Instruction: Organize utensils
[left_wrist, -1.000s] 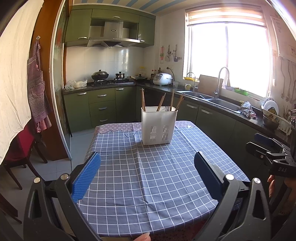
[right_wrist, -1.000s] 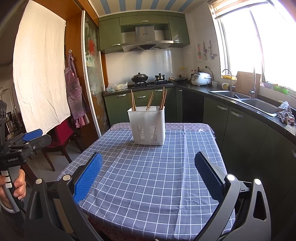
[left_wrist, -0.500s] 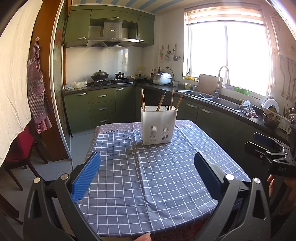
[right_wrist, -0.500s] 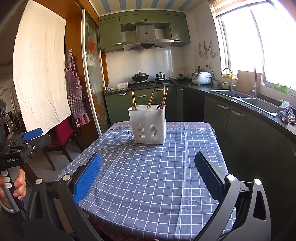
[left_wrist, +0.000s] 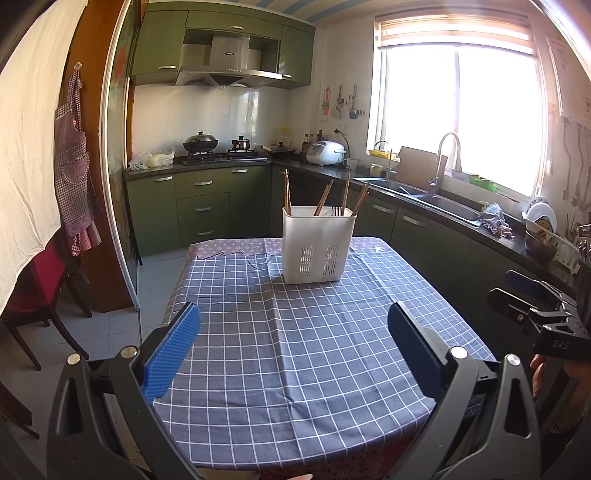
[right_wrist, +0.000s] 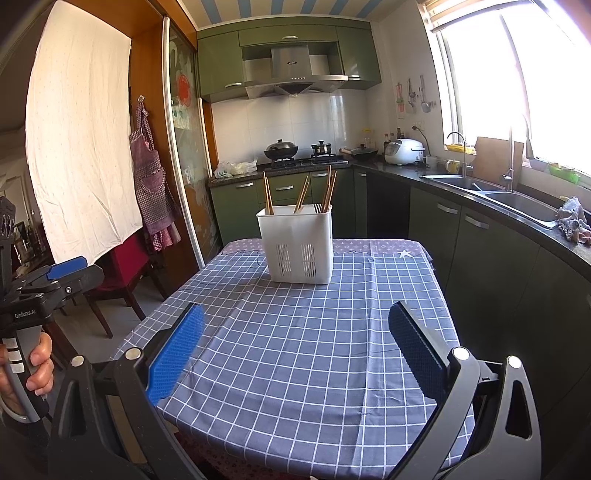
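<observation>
A white slotted utensil holder (left_wrist: 318, 248) stands upright at the far end of the table, also in the right wrist view (right_wrist: 297, 246). Several wooden chopsticks (left_wrist: 322, 199) (right_wrist: 300, 199) and dark fork tines stick out of it. My left gripper (left_wrist: 293, 334) is open and empty, held above the near table edge, well short of the holder. My right gripper (right_wrist: 295, 334) is open and empty too, at the near edge. Each gripper shows at the side of the other's view, the right one (left_wrist: 532, 306) and the left one (right_wrist: 55, 280).
A blue checked tablecloth (left_wrist: 295, 332) covers the table. A red chair (right_wrist: 122, 266) stands to the left. Green cabinets, a stove with pots (left_wrist: 201, 142) and a sink counter (left_wrist: 443, 206) line the back and right walls.
</observation>
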